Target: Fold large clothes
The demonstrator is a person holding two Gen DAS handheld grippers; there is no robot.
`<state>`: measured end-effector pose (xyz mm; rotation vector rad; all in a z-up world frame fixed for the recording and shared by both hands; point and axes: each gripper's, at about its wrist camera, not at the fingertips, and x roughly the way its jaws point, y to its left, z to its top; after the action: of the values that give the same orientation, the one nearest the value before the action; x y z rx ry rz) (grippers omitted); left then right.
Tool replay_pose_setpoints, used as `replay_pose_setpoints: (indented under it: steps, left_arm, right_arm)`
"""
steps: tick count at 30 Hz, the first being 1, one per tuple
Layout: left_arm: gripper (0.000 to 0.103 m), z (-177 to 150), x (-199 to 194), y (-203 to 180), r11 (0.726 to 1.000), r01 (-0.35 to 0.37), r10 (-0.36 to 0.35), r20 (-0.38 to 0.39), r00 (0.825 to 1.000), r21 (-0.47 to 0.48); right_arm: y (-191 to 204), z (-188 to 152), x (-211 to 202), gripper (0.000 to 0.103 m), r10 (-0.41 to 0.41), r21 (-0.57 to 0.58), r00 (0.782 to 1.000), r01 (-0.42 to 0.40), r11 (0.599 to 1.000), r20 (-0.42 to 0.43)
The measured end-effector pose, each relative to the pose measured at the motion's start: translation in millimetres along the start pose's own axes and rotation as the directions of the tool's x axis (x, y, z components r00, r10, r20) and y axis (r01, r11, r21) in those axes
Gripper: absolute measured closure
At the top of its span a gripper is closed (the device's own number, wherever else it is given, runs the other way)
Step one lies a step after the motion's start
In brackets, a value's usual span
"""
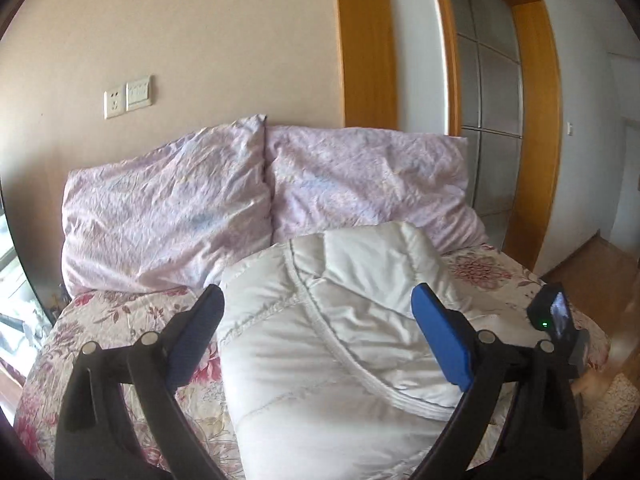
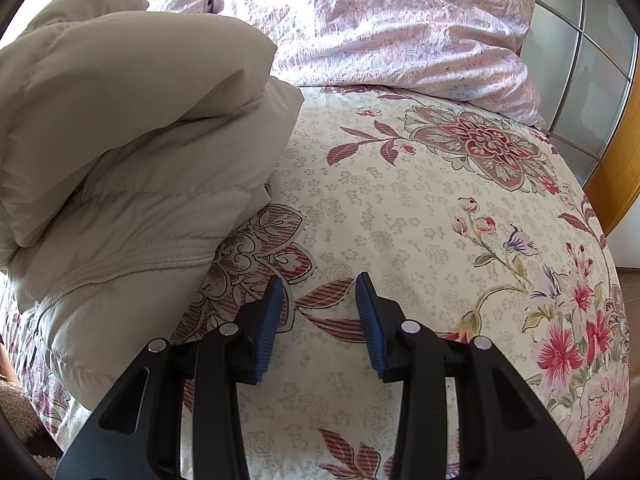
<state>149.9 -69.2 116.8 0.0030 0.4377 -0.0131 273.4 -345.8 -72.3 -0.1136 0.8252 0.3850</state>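
Observation:
A cream puffer jacket [image 1: 320, 328] lies folded in a thick bundle on the floral bedspread [image 1: 132, 312]. My left gripper [image 1: 318, 300] is open and empty, hovering just above the bundle, its blue pads on either side of it. In the right wrist view the jacket [image 2: 132, 152] sits at the left, its layers stacked. My right gripper [image 2: 320, 292] is open and empty, low over the bedspread [image 2: 420, 220] just right of the jacket's zippered edge. The right gripper's camera [image 1: 554, 314] shows at the right in the left wrist view.
Two pink pillows [image 1: 168, 208] [image 1: 368, 184] lean against the wall at the head of the bed. A wooden door frame with frosted glass [image 1: 496, 120] stands to the right. A wooden floor [image 1: 592, 264] and a beige rug [image 1: 612, 412] lie beside the bed.

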Motion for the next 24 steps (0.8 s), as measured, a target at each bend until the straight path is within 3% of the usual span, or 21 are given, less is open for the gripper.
replay_pose_setpoints:
  steps: [6, 11, 24]
  left_arm:
    - [0.009, -13.6, 38.3, 28.7, 0.998, -0.03, 0.025, -0.094, 0.995, -0.054]
    - [0.009, -30.8, 73.5, 32.0, 0.994, 0.047, -0.066, -0.192, 0.979, -0.103]
    - [0.01, -54.7, 104.7, -19.1, 0.996, 0.066, -0.052, -0.22, 0.974, 0.055]
  right_arm:
    - [0.0, 0.2, 0.3, 0.062, 0.003, 0.001, 1.0, -0.003, 1.0, 0.0]
    - [0.5, -0.1, 0.0, 0.062, 0.002, 0.002, 1.0, -0.002, 1.0, -0.001]
    - [4.8, 0.4, 1.5, 0.057, 0.001, -0.001, 1.0, -0.001, 1.0, -0.003]
